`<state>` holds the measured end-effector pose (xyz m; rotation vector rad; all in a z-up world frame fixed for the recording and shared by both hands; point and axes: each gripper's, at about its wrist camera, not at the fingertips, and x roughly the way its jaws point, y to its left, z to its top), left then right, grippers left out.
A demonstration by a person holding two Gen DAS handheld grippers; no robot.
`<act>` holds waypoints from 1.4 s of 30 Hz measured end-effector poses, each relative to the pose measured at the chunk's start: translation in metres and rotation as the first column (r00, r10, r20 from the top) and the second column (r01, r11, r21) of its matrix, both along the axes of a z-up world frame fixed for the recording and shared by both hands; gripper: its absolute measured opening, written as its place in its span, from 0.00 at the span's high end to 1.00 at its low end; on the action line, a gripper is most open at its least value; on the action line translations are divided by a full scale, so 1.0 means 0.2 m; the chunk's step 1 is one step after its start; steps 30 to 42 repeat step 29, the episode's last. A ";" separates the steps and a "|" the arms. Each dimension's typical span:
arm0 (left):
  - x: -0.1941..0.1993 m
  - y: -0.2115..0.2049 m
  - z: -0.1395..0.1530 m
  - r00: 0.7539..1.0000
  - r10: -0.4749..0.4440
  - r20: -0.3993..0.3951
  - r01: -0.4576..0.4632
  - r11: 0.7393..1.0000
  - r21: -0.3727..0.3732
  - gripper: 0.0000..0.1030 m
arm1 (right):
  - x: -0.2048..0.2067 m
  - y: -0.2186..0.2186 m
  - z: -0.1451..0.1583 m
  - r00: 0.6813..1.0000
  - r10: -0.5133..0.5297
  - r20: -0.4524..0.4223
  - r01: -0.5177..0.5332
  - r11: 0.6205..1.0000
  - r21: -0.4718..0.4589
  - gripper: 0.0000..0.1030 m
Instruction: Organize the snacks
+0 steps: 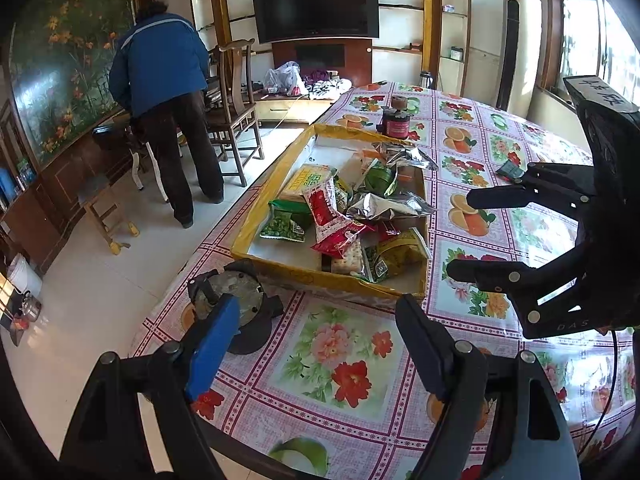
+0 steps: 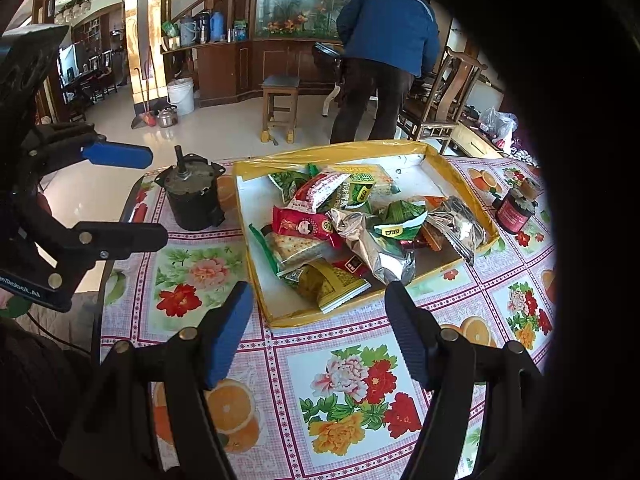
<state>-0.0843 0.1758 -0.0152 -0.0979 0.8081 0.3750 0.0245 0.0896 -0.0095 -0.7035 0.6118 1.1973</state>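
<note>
Left wrist view: left gripper low in front, jaws spread and empty above the tablecloth; right gripper at the right edge, jaws likewise parted, nothing between them. Shown only here: television on the far wall, tall white appliance by the window, a small dark packet lying on the cloth right of the tray.

Right wrist view: right gripper in front, jaws apart and empty, just short of the tray's near rim; left gripper at the left edge, released, beside the motor. Shown only here: white bucket, kettle on the floor, flasks on a cabinet. Right third masked by a dark housing.

Common to both: person in a blue jacket bent over, back turned, beyond the table; wooden stool; chair.

Tray: shallow, yellow-rimmed, white-floored, resting on the table. Contents: snacks heaped loosely toward one end, comprising green packets, red packets, silver foil bags, a cracker pack and a yellow-green packet; the other end bare floor. Outside the tray: motor touching or just beside a corner, and a red-labelled jar near the far rim.
</note>
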 end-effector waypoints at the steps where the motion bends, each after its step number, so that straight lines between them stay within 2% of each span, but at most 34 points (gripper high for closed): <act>1: 0.00 0.00 0.00 1.000 0.002 0.002 -0.002 1.000 -0.002 0.22 | -0.01 0.01 0.00 1.000 0.006 0.005 -0.006 1.000 -0.005 0.33; 20: -0.03 0.05 0.03 0.998 0.053 0.026 -0.053 0.999 0.005 0.22 | -0.02 0.04 0.01 1.000 0.024 0.012 -0.024 1.000 -0.001 0.33; 26: -0.04 0.03 0.07 0.994 0.078 0.079 -0.082 0.996 0.045 0.23 | -0.02 0.05 0.01 1.000 0.025 0.005 -0.025 1.000 0.010 0.33; 42: -0.04 0.02 0.09 0.995 0.064 0.080 -0.068 0.997 0.039 0.22 | -0.02 0.05 0.01 1.000 0.024 0.000 -0.024 1.000 0.016 0.33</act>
